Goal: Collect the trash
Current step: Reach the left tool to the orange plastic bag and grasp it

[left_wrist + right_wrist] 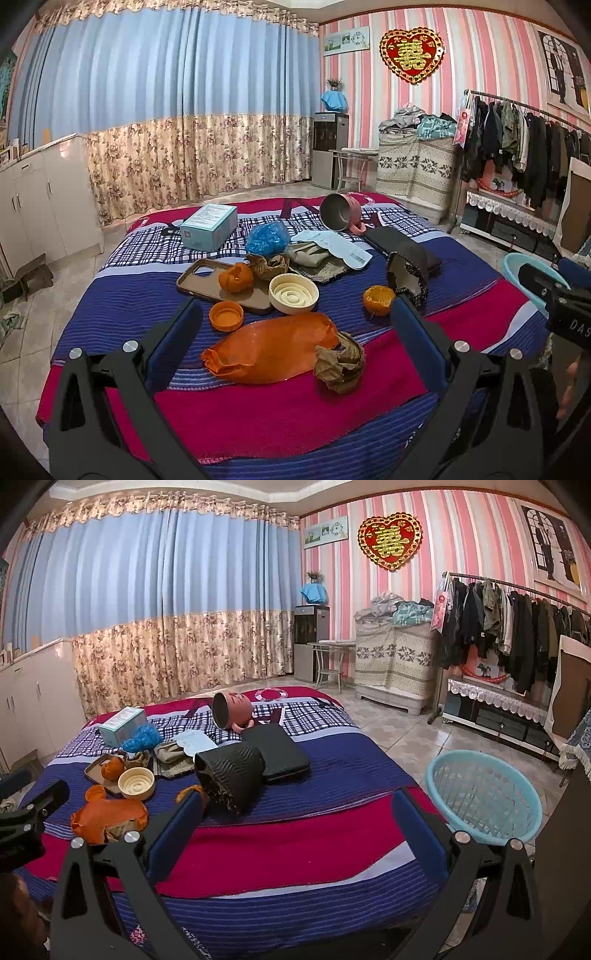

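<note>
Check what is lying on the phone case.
On the phone case sits an orange peel, and the cream lid overlaps its near right corner. A crumpled brown paper covers its far right edge. Whatever lies beneath the case is hidden.

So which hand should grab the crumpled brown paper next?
Probably the left. The left gripper is open, facing the crumpled brown paper between its fingers. The right gripper faces bare blanket, nearer the blue basket.
</note>
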{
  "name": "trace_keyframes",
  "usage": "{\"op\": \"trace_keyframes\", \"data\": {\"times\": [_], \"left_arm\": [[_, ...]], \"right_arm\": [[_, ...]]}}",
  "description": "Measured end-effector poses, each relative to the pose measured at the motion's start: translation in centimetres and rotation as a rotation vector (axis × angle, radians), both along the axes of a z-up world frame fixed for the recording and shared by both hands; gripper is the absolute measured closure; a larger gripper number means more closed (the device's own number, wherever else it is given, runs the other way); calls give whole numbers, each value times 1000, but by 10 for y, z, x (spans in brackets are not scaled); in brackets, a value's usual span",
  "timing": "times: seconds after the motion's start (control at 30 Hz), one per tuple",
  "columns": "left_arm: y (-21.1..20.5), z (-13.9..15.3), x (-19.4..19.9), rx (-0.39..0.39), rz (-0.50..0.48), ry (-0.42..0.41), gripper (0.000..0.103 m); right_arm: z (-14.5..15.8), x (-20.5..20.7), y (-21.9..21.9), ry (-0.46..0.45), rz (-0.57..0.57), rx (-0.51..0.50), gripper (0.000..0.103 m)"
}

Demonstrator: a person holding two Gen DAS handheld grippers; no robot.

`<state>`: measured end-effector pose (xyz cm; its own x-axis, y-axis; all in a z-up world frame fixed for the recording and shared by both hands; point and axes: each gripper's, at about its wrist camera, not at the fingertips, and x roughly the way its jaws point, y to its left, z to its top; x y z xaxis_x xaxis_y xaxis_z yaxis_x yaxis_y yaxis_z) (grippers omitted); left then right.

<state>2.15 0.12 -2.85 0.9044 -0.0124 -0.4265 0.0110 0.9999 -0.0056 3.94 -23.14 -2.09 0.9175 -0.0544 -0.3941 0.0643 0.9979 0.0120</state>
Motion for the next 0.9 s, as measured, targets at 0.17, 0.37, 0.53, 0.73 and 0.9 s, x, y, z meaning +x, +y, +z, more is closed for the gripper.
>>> {"op": "trace_keyframes", "data": {"times": [0.17, 0.37, 0.53, 0.73, 0.9], "left_arm": [[5, -6, 5, 4, 0, 10, 5], [12, -14, 11, 3, 12, 33, 5], [21, -23, 18, 2, 27, 63, 5], [29, -36, 28, 0, 32, 108, 5], [38, -48, 35, -15, 33, 147, 5]], "right_arm": [[-1, 2, 0, 6, -2, 1, 4], [-3, 6, -7, 21, -4, 14, 4], [-2, 10, -11, 20, -11, 2, 4], [-3, 12, -12, -4, 20, 13, 4], [-5, 15, -6, 30, -5, -27, 4]]}}
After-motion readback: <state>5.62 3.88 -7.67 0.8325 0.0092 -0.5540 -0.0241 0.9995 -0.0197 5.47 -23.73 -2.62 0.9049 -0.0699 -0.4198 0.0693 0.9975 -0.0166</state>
